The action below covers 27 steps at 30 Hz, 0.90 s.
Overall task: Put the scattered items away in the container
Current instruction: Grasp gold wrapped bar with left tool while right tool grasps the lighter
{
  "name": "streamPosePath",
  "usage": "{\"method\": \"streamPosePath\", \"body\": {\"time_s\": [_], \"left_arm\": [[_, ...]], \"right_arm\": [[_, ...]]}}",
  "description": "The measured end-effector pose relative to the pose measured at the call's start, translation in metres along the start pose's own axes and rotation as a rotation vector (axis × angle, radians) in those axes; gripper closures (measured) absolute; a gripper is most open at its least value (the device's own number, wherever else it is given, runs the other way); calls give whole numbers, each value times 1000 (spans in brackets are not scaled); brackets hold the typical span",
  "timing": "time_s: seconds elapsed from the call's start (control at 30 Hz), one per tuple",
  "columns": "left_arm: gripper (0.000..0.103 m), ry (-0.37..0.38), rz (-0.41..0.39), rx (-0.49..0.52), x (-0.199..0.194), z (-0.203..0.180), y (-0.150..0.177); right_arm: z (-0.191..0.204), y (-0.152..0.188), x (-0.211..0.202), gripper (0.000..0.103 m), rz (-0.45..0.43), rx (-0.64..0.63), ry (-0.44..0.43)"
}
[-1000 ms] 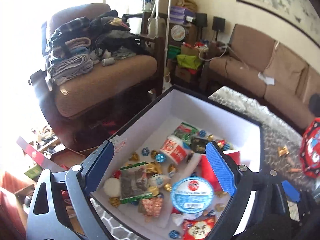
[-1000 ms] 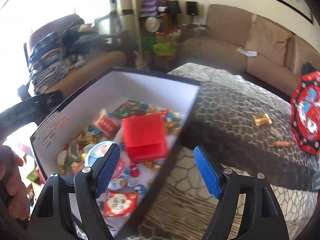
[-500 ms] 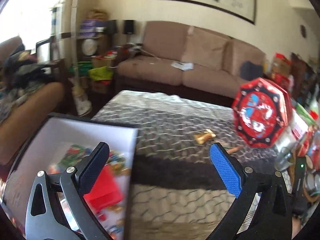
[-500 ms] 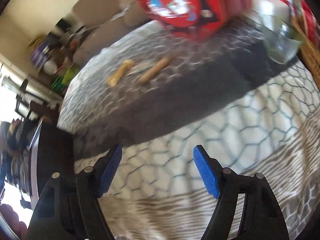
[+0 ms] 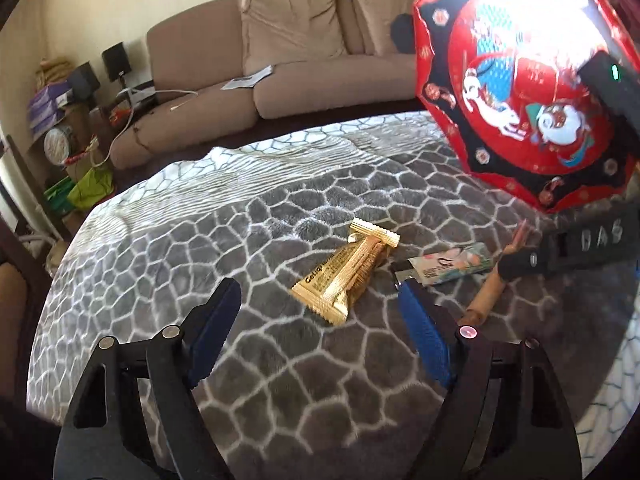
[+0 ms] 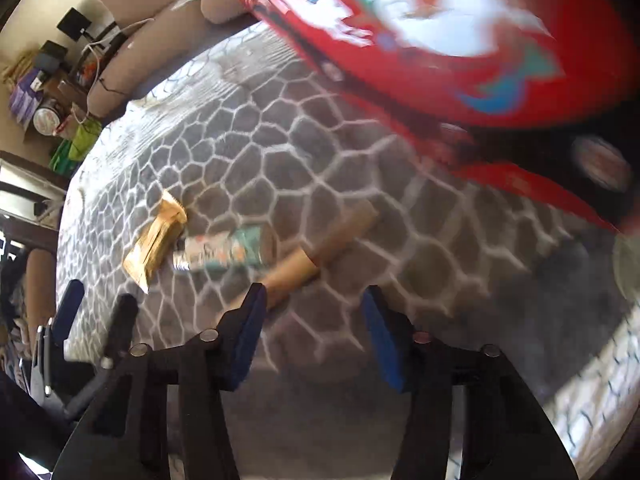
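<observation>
Left wrist view shows the left gripper (image 5: 316, 308), jaws spread and empty, nearing the gold packet (image 5: 347, 270) at frame centre on the blanket (image 5: 160, 248), likely reaching to grasp; next, straddling it, while the right gripper (image 6: 312, 328) hovers spread beside the stick (image 6: 316, 256).

Red octagonal box (image 6: 440, 32) is motion-blurred and cut off (top edge); brown stick (image 5: 486, 298) partly hidden behind jaws

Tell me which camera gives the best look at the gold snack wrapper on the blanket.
The left wrist view. The gold snack wrapper lies sharp and whole just ahead of the open left claw, its printing visible. In the right wrist view it sits small, blurred and off to the left, beside the other two snacks.
</observation>
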<state>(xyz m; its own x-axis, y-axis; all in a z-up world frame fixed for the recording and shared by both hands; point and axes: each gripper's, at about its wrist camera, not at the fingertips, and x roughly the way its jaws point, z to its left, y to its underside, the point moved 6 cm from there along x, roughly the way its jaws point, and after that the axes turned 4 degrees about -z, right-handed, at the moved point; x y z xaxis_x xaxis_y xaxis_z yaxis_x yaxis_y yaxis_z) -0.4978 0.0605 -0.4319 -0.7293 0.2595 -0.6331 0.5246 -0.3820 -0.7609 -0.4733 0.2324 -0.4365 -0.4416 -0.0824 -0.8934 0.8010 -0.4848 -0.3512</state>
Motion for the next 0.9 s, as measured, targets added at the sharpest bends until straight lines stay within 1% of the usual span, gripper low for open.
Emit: {"method": "streamPosePath", "body": {"time_s": [0.07, 0.1, 0.13, 0.17, 0.2, 0.27, 0.3, 0.33, 0.37, 0.4, 0.43, 0.47, 0.5, 0.53, 0.6, 0.67, 0.7, 0.73, 0.8, 0.87, 0.9], "left_arm": [[23, -5, 4, 36, 12, 1, -2], [23, 13, 6, 40, 15, 1, -3], [19, 27, 4, 46, 17, 1, -5], [15, 24, 1, 57, 18, 2, -7], [8, 10, 7, 72, 22, 1, -8], [8, -38, 39, 110, 32, -2, -6], [8, -46, 59, 122, 38, -3, -5], [10, -52, 83, 135, 44, -5, -4], [10, -56, 99, 135, 48, -5, -3], [15, -45, 99, 117, 50, -3, -3], [16, -29, 114, 94, 53, 0, -3], [20, 3, 122, 65, 56, 3, -3], [33, 45, 130, 33, 57, 7, -2], [43, 83, 137, 5, 58, 9, -1], [52, 160, 149, -47, 58, 13, 1], [56, 166, 148, -66, 56, 15, 1], [65, 163, 145, -76, 56, 17, 1], [69, 158, 142, -90, 55, 20, 1], [71, 162, 143, -147, 54, 28, 2], [72, 154, 145, -238, 53, 44, 4], [73, 151, 148, -278, 52, 52, 5]], "right_arm": [[3, -7, 7, 45, -1, -10, 7], [3, -9, 9, 38, -2, -10, -1], [4, -12, 10, 31, -2, -5, -15], [4, -13, 11, 28, 6, 1, -28], [6, -14, 12, 23, 16, 3, -37], [10, -16, 14, 22, 31, -10, -24], [14, -16, 15, 23, 36, -25, -16], [18, -15, 16, 30, 43, -40, -25], [23, -14, 16, 34, 51, -55, -41], [27, -14, 15, 44, 50, -64, -56], [28, -15, 14, 57, 42, -68, -68], [28, -16, 15, 65, 37, -68, -81], [28, -17, 17, 70, 42, -70, -84], [29, -18, 21, 69, 52, -81, -75], [33, -19, 22, 68, 53, -126, -44], [42, -17, 21, 67, 49, -186, -36], [49, -14, 21, 67, 50, -233, -48], [56, -11, 21, 67, 55, -282, -52], [68, -5, 19, 66, 33, -409, -54], [75, -1, 17, 65, 15, -530, -52], [77, 0, 15, 59, 1, -593, -45]]}}
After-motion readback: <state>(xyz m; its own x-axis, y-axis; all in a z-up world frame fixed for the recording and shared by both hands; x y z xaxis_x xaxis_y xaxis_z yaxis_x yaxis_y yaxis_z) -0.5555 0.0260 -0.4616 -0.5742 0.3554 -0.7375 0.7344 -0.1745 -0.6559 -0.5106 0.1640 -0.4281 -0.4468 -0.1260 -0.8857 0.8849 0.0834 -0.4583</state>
